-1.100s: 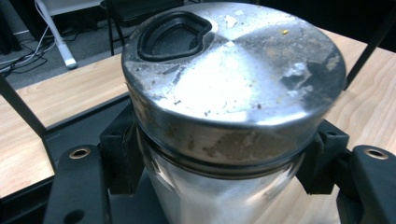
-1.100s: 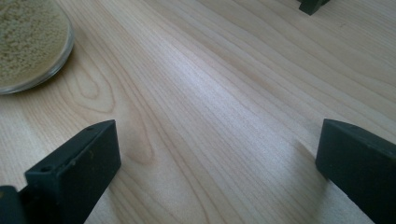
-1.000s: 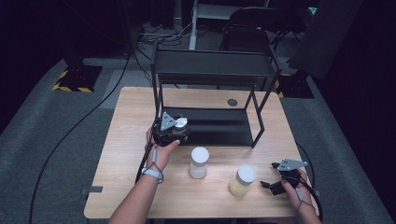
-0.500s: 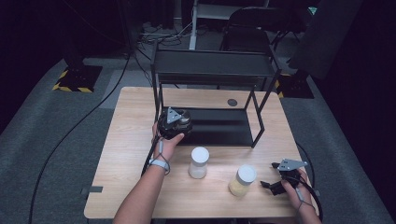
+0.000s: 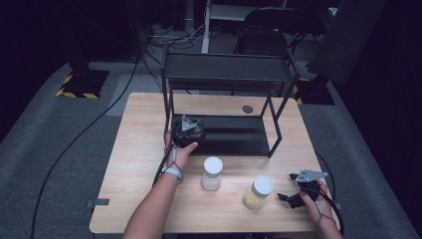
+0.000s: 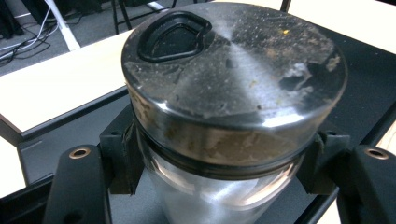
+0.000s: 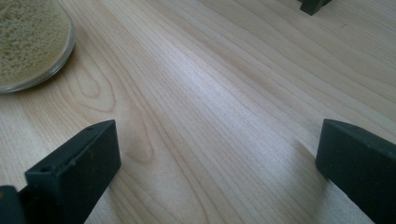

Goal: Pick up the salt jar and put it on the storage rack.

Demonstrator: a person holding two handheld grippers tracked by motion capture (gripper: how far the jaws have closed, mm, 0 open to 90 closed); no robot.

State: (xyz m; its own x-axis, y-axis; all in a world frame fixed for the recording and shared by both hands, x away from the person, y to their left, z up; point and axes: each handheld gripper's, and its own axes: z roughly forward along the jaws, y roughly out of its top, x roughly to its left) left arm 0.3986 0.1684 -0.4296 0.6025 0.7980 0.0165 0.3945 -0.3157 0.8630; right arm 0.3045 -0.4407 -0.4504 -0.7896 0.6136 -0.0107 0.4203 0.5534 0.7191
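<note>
The left gripper (image 5: pixel 189 130) is clamped on a glass jar (image 6: pixel 224 140) with a dusty metal lid (image 6: pixel 233 70), holding it over the black lower shelf (image 5: pixel 234 137) of the rack (image 5: pixel 226 74). The right gripper (image 5: pixel 293 195) rests near the table (image 5: pixel 139 129) corner, jaws apart around nothing, just beside a grain-filled jar (image 5: pixel 258 193). A white-lidded jar (image 5: pixel 212 173) stands between the hands.

High view looks down over the table (image 5: pixel 139 149); 2 tongs views sit close.

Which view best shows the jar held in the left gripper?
The left gripper view: the jar appears close up, its metal lid smeared, both jaws clamped below the lid. In the high view it hides under the left gripper.
</note>
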